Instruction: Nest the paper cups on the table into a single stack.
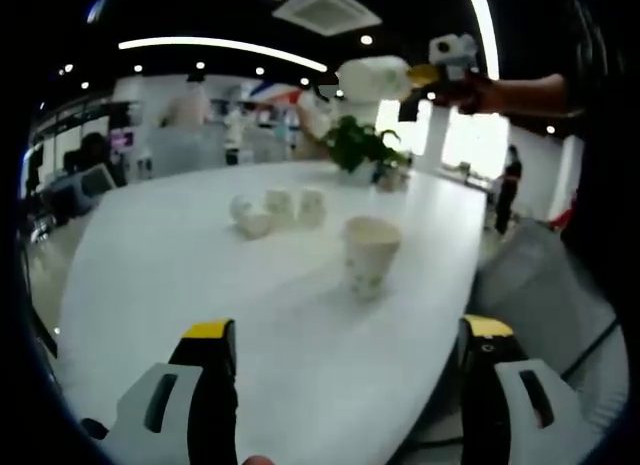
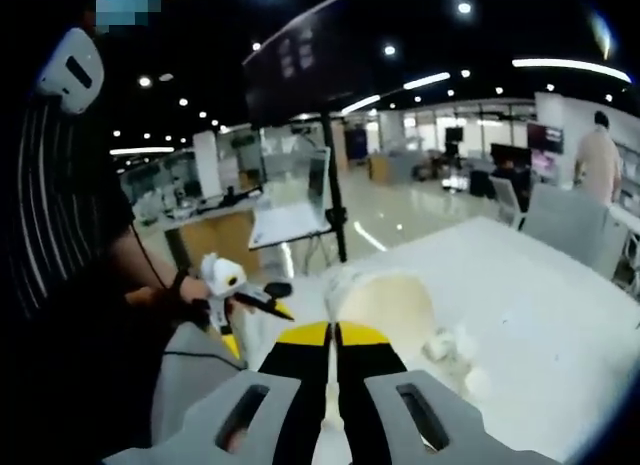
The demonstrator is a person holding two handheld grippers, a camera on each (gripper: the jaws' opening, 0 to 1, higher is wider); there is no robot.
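— While the left gripper [image 1: 345, 370] sits at the bottom of the left gripper view, how do its jaws stand?

— Spread wide, yellow tips well apart, nothing between them. Above the gap, right of centre, an upright cup [image 1: 371, 255] stands alone on the white table [image 1: 160, 275].

— Other cups?

— A small cluster [image 1: 275, 211] further up, left of centre: three or so, touching or nearly so; one at the lower left looks tipped, though it is too small to be sure. Behind them, at upper centre, a green plant [image 1: 362, 145].

— And the right gripper?

— It comes in at the upper right of that view [image 1: 420, 77], held up by a dark-sleeved arm, with a held cup [image 1: 375, 78] on its side at its tip, well above the table.

— What does the right gripper view add?

— Its own jaws [image 2: 333, 337] rise from the bottom centre, pressed almost together on the rim of that cup [image 2: 385, 303], which lies just beyond the tips, mouth toward the camera. At lower left, the left gripper [image 2: 240, 290] in a hand [image 2: 190, 290]. At lower right, blurred pale cups [image 2: 450, 350] on the table [image 2: 540, 305].
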